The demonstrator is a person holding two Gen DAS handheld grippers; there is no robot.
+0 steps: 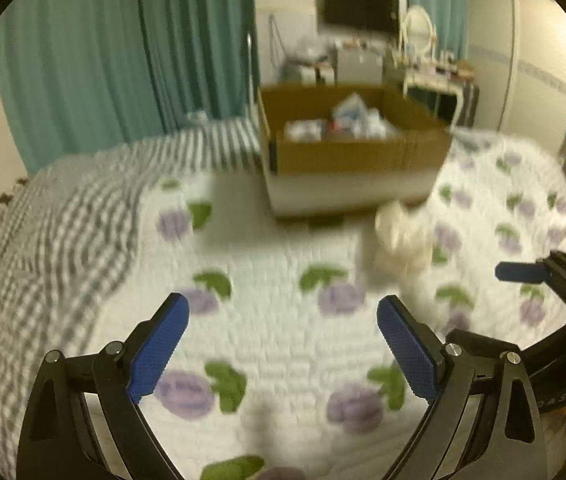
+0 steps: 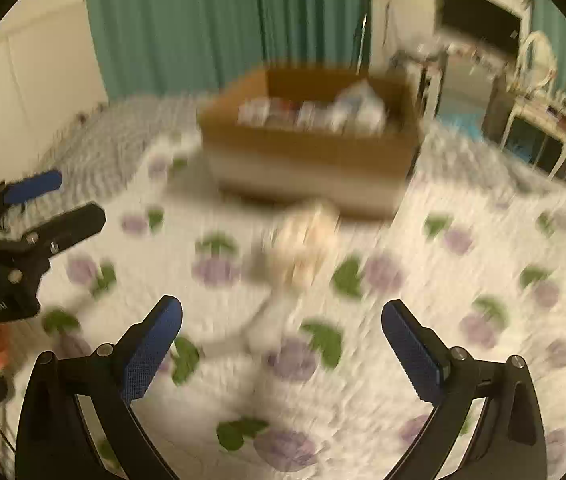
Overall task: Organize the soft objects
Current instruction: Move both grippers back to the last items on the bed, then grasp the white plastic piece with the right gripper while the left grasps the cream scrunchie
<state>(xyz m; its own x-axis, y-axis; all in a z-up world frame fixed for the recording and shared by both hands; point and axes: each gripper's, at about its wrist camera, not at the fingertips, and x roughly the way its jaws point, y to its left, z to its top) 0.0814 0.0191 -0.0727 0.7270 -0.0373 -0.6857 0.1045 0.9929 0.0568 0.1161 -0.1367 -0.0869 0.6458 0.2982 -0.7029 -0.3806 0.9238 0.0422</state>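
A cream soft toy (image 1: 397, 242) lies on the white quilt with purple fruit print (image 1: 275, 332), just in front of a cardboard box (image 1: 351, 156). In the right wrist view the same toy (image 2: 307, 244) is blurred, ahead of my right gripper (image 2: 282, 312), whose blue pads stand wide apart with nothing between them. My left gripper (image 1: 283, 310) is open over bare quilt, the toy ahead to its right. The right gripper's blue fingertip (image 1: 521, 272) shows at the right edge of the left wrist view. The left gripper (image 2: 49, 200) shows at the left of the right wrist view.
The box (image 2: 315, 148) holds several packets and white items. A grey striped blanket (image 1: 83, 208) covers the bed's left side. Teal curtains (image 1: 123, 48), a dark screen (image 1: 361, 8) and a white dressing table (image 1: 435, 76) stand behind the bed.
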